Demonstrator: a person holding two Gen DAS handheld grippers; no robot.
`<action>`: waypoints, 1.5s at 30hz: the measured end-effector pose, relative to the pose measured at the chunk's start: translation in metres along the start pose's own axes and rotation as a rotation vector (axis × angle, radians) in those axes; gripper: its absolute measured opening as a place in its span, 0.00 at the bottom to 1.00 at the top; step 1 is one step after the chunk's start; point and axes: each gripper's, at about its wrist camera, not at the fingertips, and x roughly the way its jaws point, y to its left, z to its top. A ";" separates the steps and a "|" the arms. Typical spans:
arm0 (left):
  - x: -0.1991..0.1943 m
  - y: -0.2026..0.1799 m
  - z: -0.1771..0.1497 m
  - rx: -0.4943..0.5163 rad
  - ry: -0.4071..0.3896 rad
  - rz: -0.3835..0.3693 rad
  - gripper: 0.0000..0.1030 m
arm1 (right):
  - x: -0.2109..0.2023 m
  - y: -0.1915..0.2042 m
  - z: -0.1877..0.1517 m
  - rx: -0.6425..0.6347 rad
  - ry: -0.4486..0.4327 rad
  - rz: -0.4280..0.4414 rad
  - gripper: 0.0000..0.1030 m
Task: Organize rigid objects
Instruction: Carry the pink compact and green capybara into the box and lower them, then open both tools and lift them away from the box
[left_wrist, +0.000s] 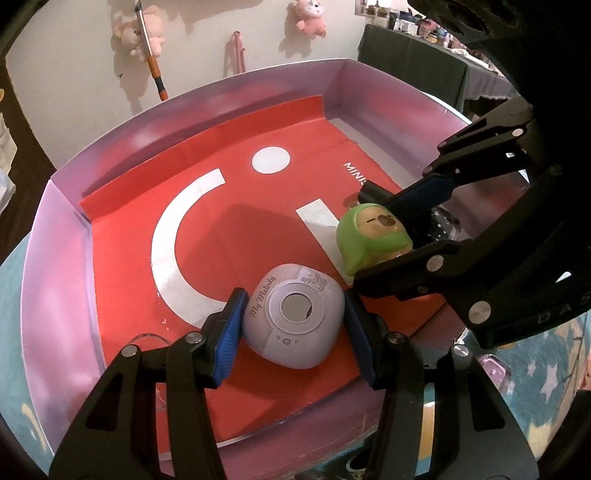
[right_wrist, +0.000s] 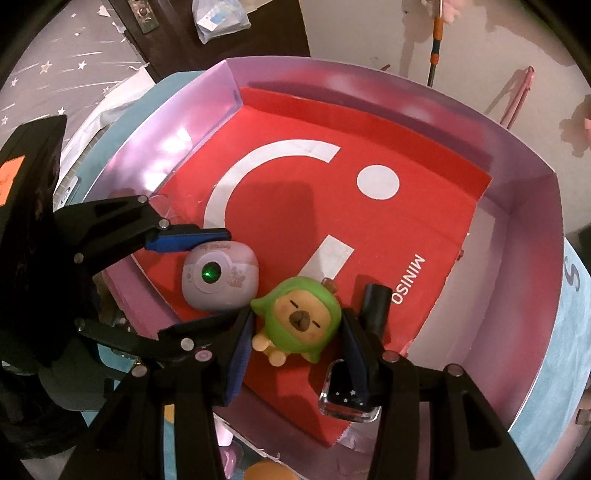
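A lilac My Melody case (left_wrist: 291, 314) lies on the red liner of a pink box (left_wrist: 59, 258). My left gripper (left_wrist: 293, 325) is open with its blue pads on either side of the case, a small gap showing on each side. A green-hooded capybara figure (right_wrist: 299, 317) lies on the liner between the open pads of my right gripper (right_wrist: 295, 343). It also shows in the left wrist view (left_wrist: 373, 236). The case shows in the right wrist view (right_wrist: 219, 278), with the left gripper (right_wrist: 207, 273) around it.
A dark perfume bottle (right_wrist: 351, 398) with a black cap (right_wrist: 376, 299) lies in the box beside my right gripper's right finger. The box walls (right_wrist: 532, 206) rise all round. The box rests on a light blue surface (right_wrist: 569, 354). Plush toys (left_wrist: 310, 14) hang on the wall behind.
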 end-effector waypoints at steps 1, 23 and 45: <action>0.000 0.000 0.000 0.000 -0.001 -0.001 0.49 | 0.000 0.000 0.000 0.003 0.000 0.000 0.48; -0.014 0.006 -0.006 -0.029 -0.019 0.016 0.61 | -0.006 0.004 -0.006 0.008 -0.014 -0.012 0.52; -0.132 -0.011 -0.047 -0.138 -0.272 0.037 0.87 | -0.118 0.039 -0.071 0.098 -0.308 -0.028 0.76</action>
